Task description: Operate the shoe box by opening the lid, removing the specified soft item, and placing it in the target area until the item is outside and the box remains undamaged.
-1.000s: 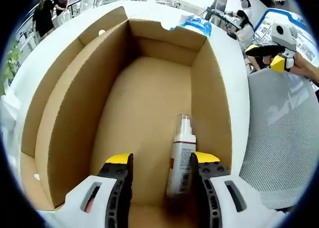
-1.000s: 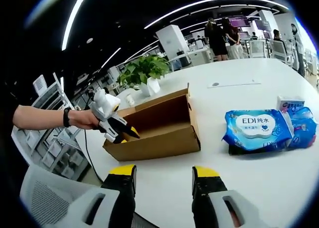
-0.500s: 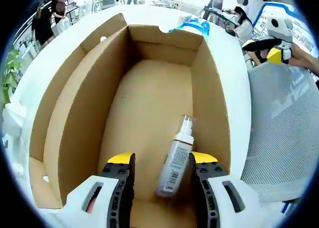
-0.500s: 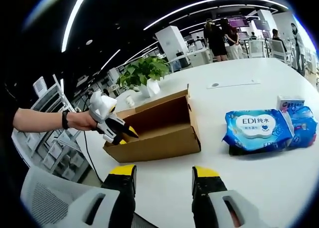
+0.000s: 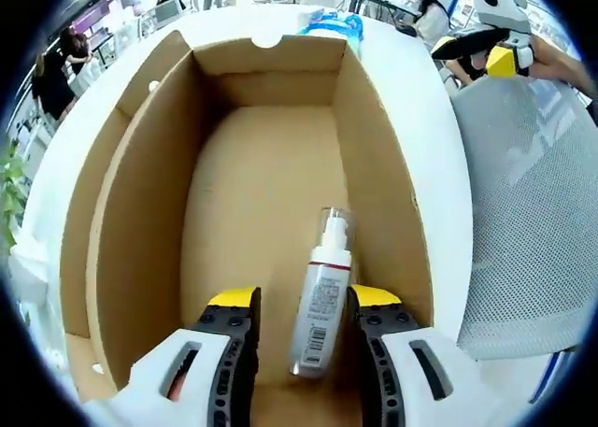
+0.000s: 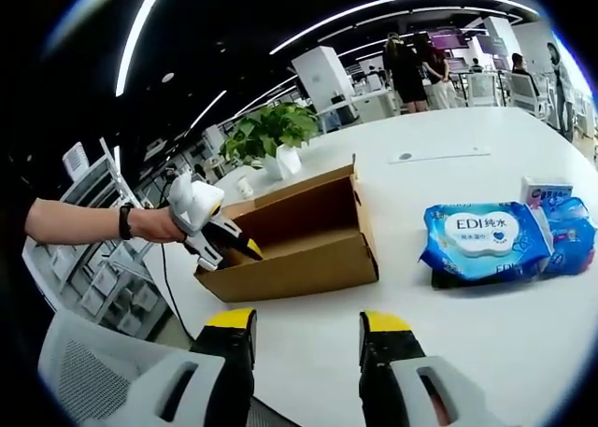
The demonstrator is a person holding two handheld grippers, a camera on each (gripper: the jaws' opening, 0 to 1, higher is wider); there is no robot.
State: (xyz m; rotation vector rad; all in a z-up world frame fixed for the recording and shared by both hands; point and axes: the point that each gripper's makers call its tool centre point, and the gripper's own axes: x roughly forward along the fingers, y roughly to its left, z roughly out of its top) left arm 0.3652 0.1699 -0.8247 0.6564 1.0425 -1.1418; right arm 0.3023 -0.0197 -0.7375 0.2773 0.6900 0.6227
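Left gripper view looks down into the open box (image 5: 140,212), where a spray bottle (image 5: 320,301) lies on the cardboard floor near the right-hand wall, cap pointing away. The left gripper (image 5: 304,301) reaches into the box with jaws spread, the bottle lying between the yellow tips; whether they touch it I cannot tell. To do the grasp well, I would centre the jaws on the labelled body rather than the clear cap, close gently, then lift straight up so nothing scrapes the wall just beside the right jaw. The bottle's label carries a barcode and a red band; its print is too small to read.

In the right gripper view the right gripper (image 6: 304,320) hovers over the white table (image 6: 467,352), jaws apart and empty, well back from the box (image 6: 299,240). Past it lies a blue wipes pack (image 6: 481,240) marked "EDI" with Chinese characters, other packs touching it at its far end.
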